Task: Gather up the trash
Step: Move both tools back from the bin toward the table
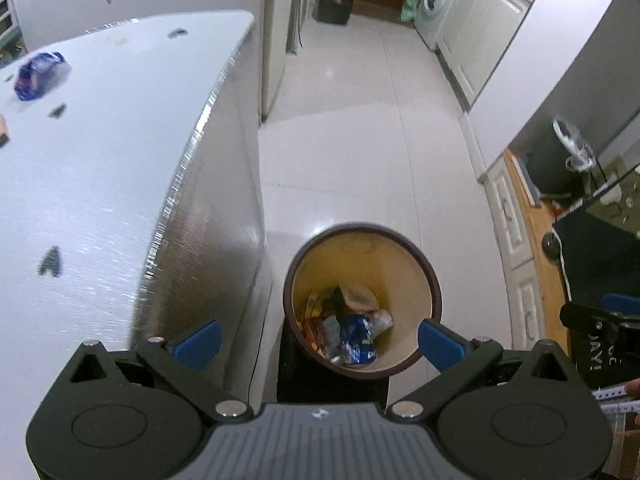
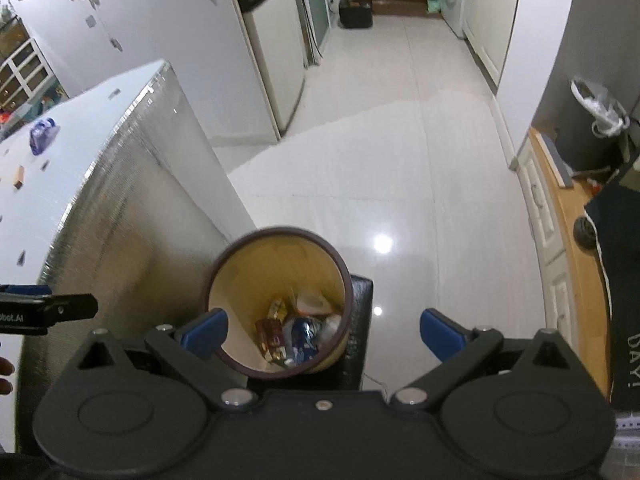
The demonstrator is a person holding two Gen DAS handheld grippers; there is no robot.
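A round bin (image 1: 432, 280) with a brown rim stands on a black stool beside the silver table; it also shows in the right wrist view (image 2: 240, 264). Several wrappers (image 1: 356, 338) lie in its bottom. My left gripper (image 1: 318, 344) is open and empty above the bin. My right gripper (image 2: 324, 336) is open and empty above the bin's right side. A crumpled blue wrapper (image 1: 38, 76) lies on the table (image 1: 120, 168) at the far left, also seen in the right wrist view (image 2: 42, 134). A small brown piece (image 2: 18, 178) lies near it.
Small dark scraps (image 1: 50, 262) dot the tabletop. A fridge (image 2: 268, 52) stands behind the table. A washing machine (image 1: 438, 0) and white cabinets line the far right. A dark lined bin (image 2: 592, 128) stands at the right by a wooden counter. Glossy white floor (image 1: 360, 140) lies ahead.
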